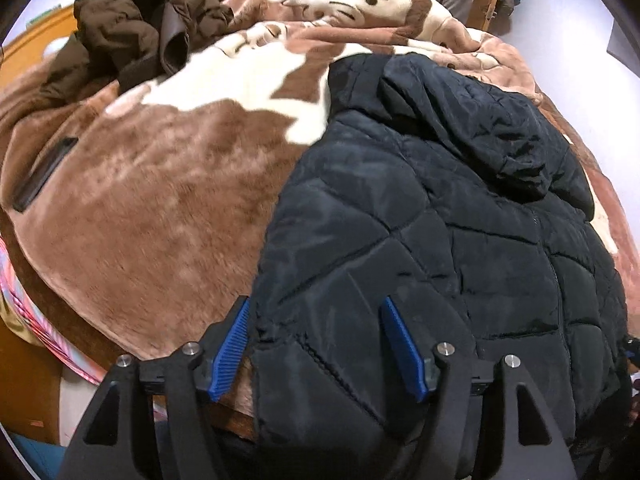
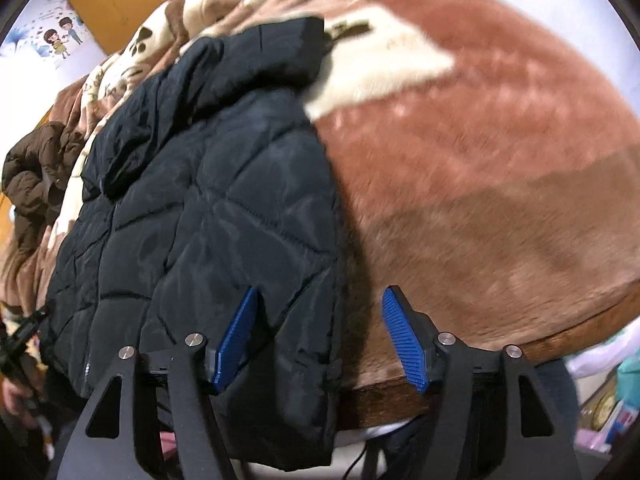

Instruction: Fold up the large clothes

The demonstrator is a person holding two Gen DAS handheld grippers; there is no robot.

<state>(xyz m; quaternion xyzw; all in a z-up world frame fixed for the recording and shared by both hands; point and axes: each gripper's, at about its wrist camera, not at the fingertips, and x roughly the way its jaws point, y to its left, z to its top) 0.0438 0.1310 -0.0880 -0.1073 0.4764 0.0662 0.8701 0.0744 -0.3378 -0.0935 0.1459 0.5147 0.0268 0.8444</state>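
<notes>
A black quilted hooded jacket lies on the bed with its hem hanging over the near edge; it also shows in the right wrist view. My left gripper is open, its blue pads on either side of the jacket's left hem corner. My right gripper is open, its blue pads on either side of the jacket's right hem corner. Neither grips the fabric.
A brown and cream fleece blanket with paw prints covers the bed. A crumpled brown jacket lies at the far left, also in the right wrist view. An orange door stands behind.
</notes>
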